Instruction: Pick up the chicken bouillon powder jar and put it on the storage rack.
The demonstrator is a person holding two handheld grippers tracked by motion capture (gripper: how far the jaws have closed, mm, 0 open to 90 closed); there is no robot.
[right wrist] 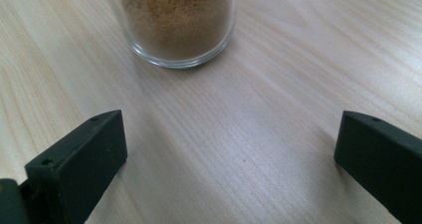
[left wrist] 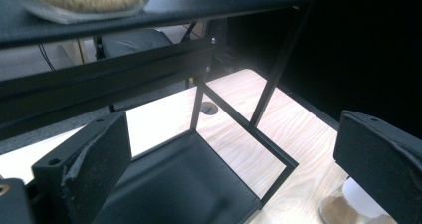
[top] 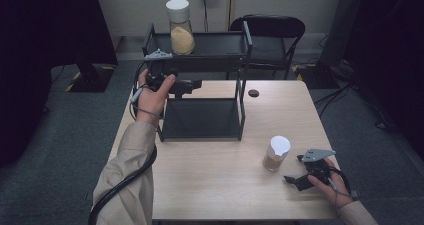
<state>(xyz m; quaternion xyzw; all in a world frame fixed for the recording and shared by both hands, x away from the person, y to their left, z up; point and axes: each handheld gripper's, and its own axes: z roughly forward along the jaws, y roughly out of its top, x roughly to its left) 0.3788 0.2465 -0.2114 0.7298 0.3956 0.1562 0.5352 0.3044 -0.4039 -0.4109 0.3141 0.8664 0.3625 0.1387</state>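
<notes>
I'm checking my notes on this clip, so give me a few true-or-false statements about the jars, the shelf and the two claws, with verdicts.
1. A jar with a white lid stands on the top level of the black shelf. True.
2. The right claw is shut on the small jar. False: its jaws are wide apart and the jar stands on the table ahead of them, untouched.
3. The left claw is open, at the shelf's left side below the top level. True.
4. The shelf's bottom level holds a jar. False: nothing stands on it.
5. The small jar lies on its side. False: it stands upright, white lid on top.
</notes>
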